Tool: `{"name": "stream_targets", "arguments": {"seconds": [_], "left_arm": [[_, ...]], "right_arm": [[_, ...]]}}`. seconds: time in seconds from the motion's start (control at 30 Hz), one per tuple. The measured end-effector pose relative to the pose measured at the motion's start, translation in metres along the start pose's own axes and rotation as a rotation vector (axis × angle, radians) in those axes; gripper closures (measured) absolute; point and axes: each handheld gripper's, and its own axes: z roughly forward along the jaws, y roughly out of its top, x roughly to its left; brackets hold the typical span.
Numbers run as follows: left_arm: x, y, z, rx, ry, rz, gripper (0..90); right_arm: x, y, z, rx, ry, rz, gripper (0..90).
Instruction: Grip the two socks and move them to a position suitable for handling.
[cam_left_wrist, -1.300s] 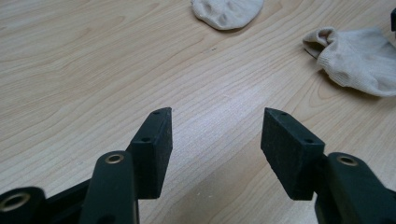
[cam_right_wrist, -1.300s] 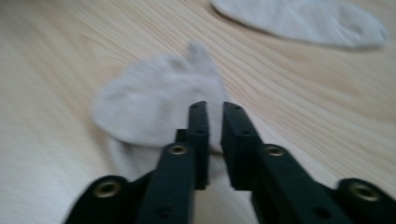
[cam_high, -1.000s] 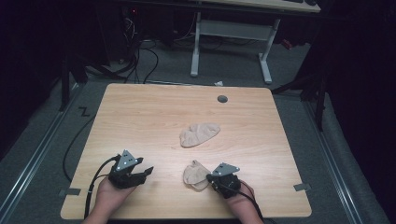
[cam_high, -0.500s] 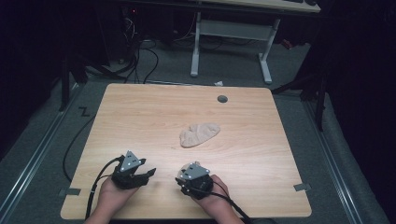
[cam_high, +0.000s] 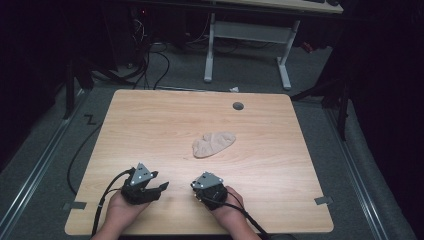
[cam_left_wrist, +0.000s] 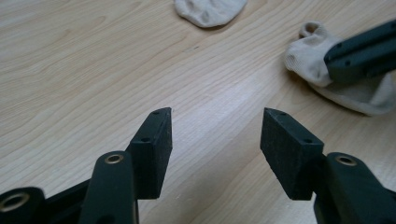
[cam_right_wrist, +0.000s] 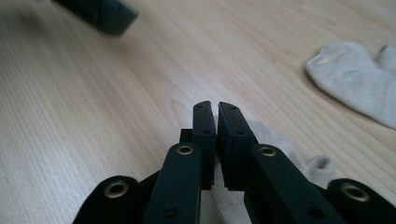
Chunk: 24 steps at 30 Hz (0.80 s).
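Two beige socks are on the wooden table (cam_high: 280, 200). The far sock (cam_high: 214, 144) (cam_left_wrist: 210, 10) (cam_right_wrist: 359, 79) lies flat at the middle. The near sock (cam_left_wrist: 310, 56) (cam_right_wrist: 280, 144) is bunched under my right gripper (cam_high: 199, 189) (cam_right_wrist: 214, 109) (cam_left_wrist: 362, 51), near the front edge. Its jaws have just been closing and now stand almost together, with pale fabric pinched low between them. My left gripper (cam_high: 162, 187) (cam_left_wrist: 215, 135) rests a little to the left, open over bare wood, its jaws pointing toward the near sock.
A round cable hole (cam_high: 238, 106) sits near the table's back edge. Beyond the table stands a white desk frame (cam_high: 247, 30), with cables (cam_high: 150, 60) on the floor. Tape marks (cam_high: 323, 200) flank the front corners.
My right gripper has moved left, over the near sock that lay beside it before; the sock is now covered in the high view. The left gripper and far sock have stayed put.
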Motion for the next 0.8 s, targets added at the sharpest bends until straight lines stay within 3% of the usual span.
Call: {"name": "stream_targets", "arguments": {"seconds": [0.13, 0.3, 0.43, 0.53, 0.7, 0.8], "left_arm": [[-0.014, 0.006, 0.006, -0.007, -0.038, 0.021, 45.0], [-0.041, 0.014, 0.021, -0.001, -0.101, 0.076, 51.5], [-0.062, 0.024, 0.035, -0.022, -0.185, 0.079, 61.4], [-0.075, 0.027, 0.051, 0.009, -0.242, 0.107, 69.4], [-0.088, 0.026, 0.072, 0.098, -0.217, 0.181, 75.1], [-0.088, 0.026, 0.072, 0.108, -0.208, 0.203, 76.5]], "right_arm": [[-0.008, -0.001, -0.015, -0.083, 0.012, 0.070, 85.9], [-0.014, -0.007, -0.029, -0.147, -0.023, 0.111, 85.8], [-0.019, -0.014, -0.038, -0.161, -0.041, 0.140, 85.8], [-0.022, -0.019, -0.044, -0.171, -0.060, 0.157, 85.7], [-0.034, -0.031, -0.059, -0.174, -0.120, 0.187, 85.4], [-0.045, -0.045, -0.070, -0.162, -0.167, 0.210, 84.5]]}}
